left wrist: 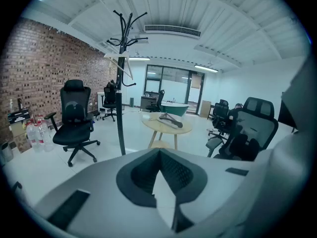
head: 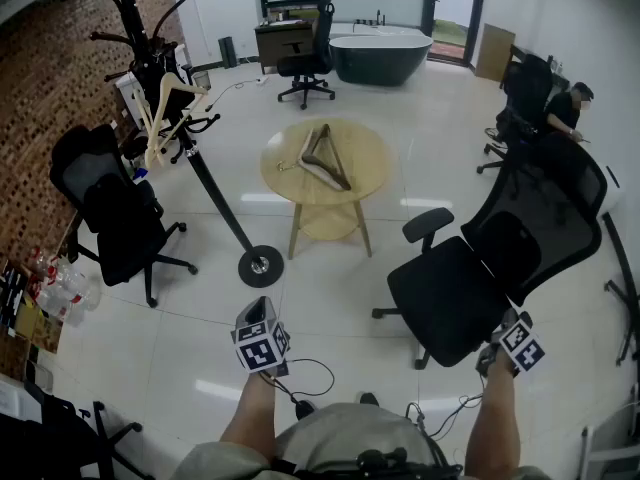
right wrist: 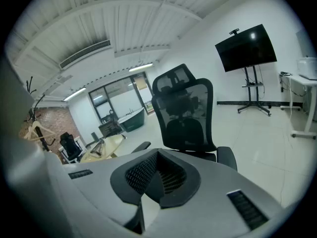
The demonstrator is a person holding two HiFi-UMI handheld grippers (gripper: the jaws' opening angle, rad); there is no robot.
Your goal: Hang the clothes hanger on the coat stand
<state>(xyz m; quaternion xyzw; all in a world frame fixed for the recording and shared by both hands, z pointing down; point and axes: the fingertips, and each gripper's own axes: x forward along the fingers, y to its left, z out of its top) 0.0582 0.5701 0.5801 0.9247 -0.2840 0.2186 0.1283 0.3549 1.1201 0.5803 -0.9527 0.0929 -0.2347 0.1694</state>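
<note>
A dark wooden clothes hanger (head: 325, 158) lies on the round wooden table (head: 370, 163) in the middle of the room. The black coat stand (head: 205, 183) leans at the left, with a pale wooden hanger (head: 165, 103) hung among its hooks. My left gripper (head: 258, 313) and right gripper (head: 512, 323) are held low near the person's body, far from the table. Both are shut and hold nothing. The left gripper view looks past that gripper (left wrist: 159, 151) at the stand (left wrist: 121, 93) and the table's hanger (left wrist: 171, 119). Beyond the right gripper (right wrist: 157, 155) is a chair.
A black office chair (head: 480, 268) stands close at the right, filling the right gripper view (right wrist: 184, 115). Another office chair (head: 115, 213) is left of the stand's round base (head: 260, 265). Cables (head: 300, 378) trail on the floor by the feet. A bathtub (head: 378, 56) sits at the back.
</note>
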